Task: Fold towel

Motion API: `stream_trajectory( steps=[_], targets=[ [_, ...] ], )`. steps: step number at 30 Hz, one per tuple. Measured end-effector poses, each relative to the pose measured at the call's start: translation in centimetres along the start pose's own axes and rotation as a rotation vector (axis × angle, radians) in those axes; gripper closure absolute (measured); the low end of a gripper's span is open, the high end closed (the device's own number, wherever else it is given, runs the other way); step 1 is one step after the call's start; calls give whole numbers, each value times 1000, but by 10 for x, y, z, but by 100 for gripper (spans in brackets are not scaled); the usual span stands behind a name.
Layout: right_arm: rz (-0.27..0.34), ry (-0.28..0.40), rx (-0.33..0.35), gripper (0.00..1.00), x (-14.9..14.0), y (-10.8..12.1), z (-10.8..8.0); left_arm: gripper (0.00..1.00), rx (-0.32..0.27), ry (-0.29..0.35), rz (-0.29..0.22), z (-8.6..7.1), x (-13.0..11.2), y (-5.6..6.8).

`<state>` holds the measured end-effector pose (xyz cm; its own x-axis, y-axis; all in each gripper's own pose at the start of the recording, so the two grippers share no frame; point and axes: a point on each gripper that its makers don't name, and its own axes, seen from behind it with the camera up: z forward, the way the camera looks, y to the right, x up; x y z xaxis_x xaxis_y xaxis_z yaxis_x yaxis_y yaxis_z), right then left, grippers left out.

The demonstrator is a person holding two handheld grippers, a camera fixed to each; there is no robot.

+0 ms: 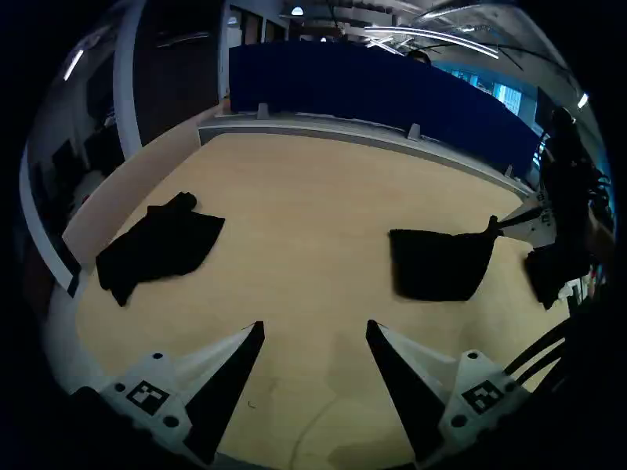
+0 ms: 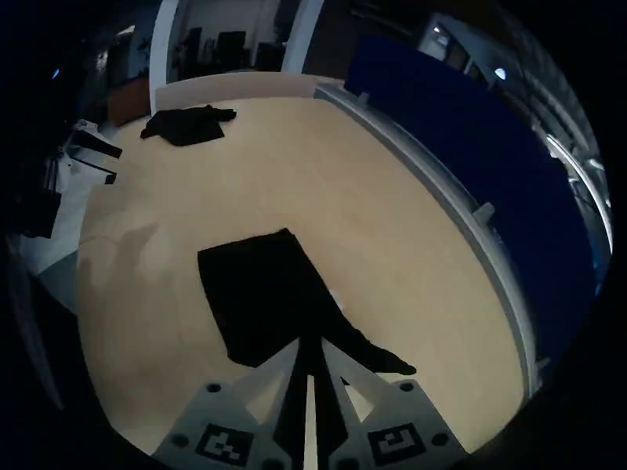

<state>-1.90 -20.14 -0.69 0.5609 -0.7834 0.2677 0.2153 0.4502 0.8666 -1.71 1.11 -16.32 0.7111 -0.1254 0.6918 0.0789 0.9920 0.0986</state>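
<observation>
Clamping right gripper (image 2: pixel 312 345): its two fingers are closed together on a corner of the black towel (image 2: pixel 259 298), at 6 o'clock in the right gripper view.
Left gripper (image 1: pixel 313 323): its fingers are spread wide with nothing between them, and it is held above bare table (image 1: pixel 313 196) at 6 o'clock in the left gripper view.
Towel: it is laid on the table, reaching from the right gripper toward 11 o'clock, with a narrow tail toward 4 o'clock. In the left gripper view it is seen at 3 o'clock, one corner stretched out to the right gripper's tips.
Second black cloth (image 1: pixel 157 247): it is crumpled at 9 o'clock in the left gripper view, well apart from the towel.
Blue partition (image 1: pixel 376 86): it is stood along the table's far edge at 12 o'clock.
</observation>
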Motion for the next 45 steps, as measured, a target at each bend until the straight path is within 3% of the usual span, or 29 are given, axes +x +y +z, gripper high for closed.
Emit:
stream_trajectory(
  steps=[6,15,21,28,32,36,38,45],
  targets=[
    [-70,0,32,96,24,-15,16,3,10,16,-38,-11,0,-8],
    [-170,-5,114,96,56,-68,58,3,44,29,-105,-23,-9,-24],
    [-149,-39,181,96,49,-105,98,3,61,24,-117,-27,-16,-27],
    [-101,-47,212,88,43,-116,113,3,55,28,-123,-27,-15,-24],
    [-75,-37,215,76,45,-114,111,3,52,28,-124,-25,-15,-22],
    [-53,-25,215,42,46,-111,105,3,50,27,-121,-23,-14,-22],
    [-45,-16,209,32,46,-109,102,3,50,27,-119,-22,-13,-22],
    [-14,-14,187,25,39,-103,94,3,48,30,-118,-21,-9,-20]
  ],
)
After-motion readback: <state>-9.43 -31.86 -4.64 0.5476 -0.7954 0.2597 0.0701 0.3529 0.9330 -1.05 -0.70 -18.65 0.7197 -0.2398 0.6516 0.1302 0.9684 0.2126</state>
